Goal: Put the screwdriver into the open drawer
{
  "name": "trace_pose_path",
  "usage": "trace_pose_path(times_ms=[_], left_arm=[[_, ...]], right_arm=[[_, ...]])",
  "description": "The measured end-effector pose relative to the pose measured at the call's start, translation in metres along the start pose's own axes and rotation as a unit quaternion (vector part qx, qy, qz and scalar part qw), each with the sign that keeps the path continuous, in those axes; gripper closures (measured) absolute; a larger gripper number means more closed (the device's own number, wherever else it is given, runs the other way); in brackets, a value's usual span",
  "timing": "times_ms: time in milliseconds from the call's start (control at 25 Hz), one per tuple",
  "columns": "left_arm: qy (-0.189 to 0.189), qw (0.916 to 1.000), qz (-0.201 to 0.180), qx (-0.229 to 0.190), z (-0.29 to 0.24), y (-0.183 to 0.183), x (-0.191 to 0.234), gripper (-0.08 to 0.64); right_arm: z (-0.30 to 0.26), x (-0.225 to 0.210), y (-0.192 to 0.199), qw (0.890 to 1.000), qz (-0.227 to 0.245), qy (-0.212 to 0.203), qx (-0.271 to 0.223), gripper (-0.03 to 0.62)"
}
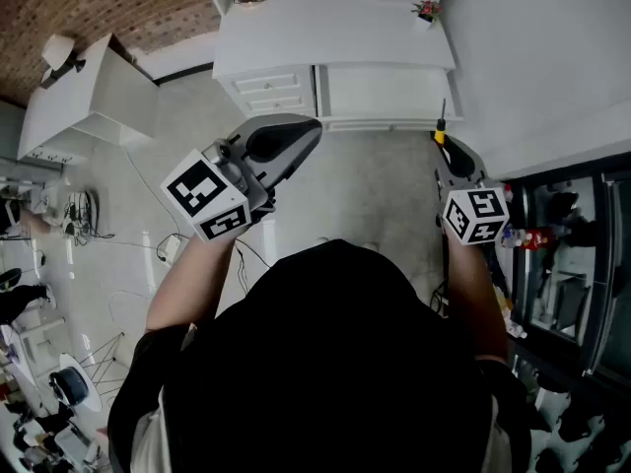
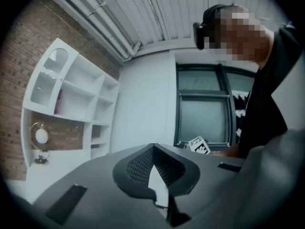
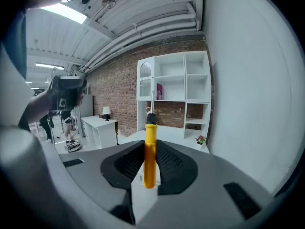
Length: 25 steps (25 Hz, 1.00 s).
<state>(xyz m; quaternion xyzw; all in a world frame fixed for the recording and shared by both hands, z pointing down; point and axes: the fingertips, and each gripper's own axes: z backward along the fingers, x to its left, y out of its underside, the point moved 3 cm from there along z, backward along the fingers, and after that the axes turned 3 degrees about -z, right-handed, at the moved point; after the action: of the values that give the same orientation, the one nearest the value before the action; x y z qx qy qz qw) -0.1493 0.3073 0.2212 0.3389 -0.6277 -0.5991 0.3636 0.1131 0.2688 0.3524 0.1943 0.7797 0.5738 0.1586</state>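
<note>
Right gripper has the screwdriver clamped by its yellow handle, with the metal shaft pointing away towards the white desk. In the right gripper view, the handle stands upright between the two pads. The tool hangs above the floor, just short of the desk's front edge and near its right end. The left gripper hovers near the drawer fronts, its jaws drawn together and nothing between them. From up here I can't tell if any drawer is open.
</note>
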Motion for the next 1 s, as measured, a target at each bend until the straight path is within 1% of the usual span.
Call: trace_pose_path(times_ms=[120,200,280,520,720,920,1000], left_arm=[[-0.054,0.9973,0.020,0.045,0.016,0.047,0.009,0.546],[-0.078,0.9949,0.020,0.061,0.025,0.062,0.009,0.545],[-0.088,0.9935,0.018,0.069,0.029,0.067,0.009,0.545],[-0.097,0.9925,0.005,0.074,0.035,0.068,0.017,0.545],[-0.091,0.9924,0.005,0.082,0.042,0.072,0.019,0.546],[-0.091,0.9919,0.009,0.088,0.042,0.078,0.024,0.545],[-0.089,0.9917,0.013,0.092,0.039,0.082,0.029,0.545]], right_arm=[[0.013,0.002,-0.001,1.000,-0.010,0.004,-0.001,0.509],[0.019,0.004,-0.002,1.000,-0.011,0.003,-0.002,0.509],[0.024,0.007,-0.003,1.000,-0.010,0.005,-0.005,0.511],[0.025,0.019,-0.009,1.000,-0.009,0.006,-0.014,0.509],[0.030,0.033,-0.013,0.999,-0.021,0.006,-0.025,0.508],[0.030,0.029,-0.012,0.999,-0.027,0.013,-0.026,0.508],[0.026,0.025,-0.012,0.999,-0.034,0.010,-0.032,0.508]])
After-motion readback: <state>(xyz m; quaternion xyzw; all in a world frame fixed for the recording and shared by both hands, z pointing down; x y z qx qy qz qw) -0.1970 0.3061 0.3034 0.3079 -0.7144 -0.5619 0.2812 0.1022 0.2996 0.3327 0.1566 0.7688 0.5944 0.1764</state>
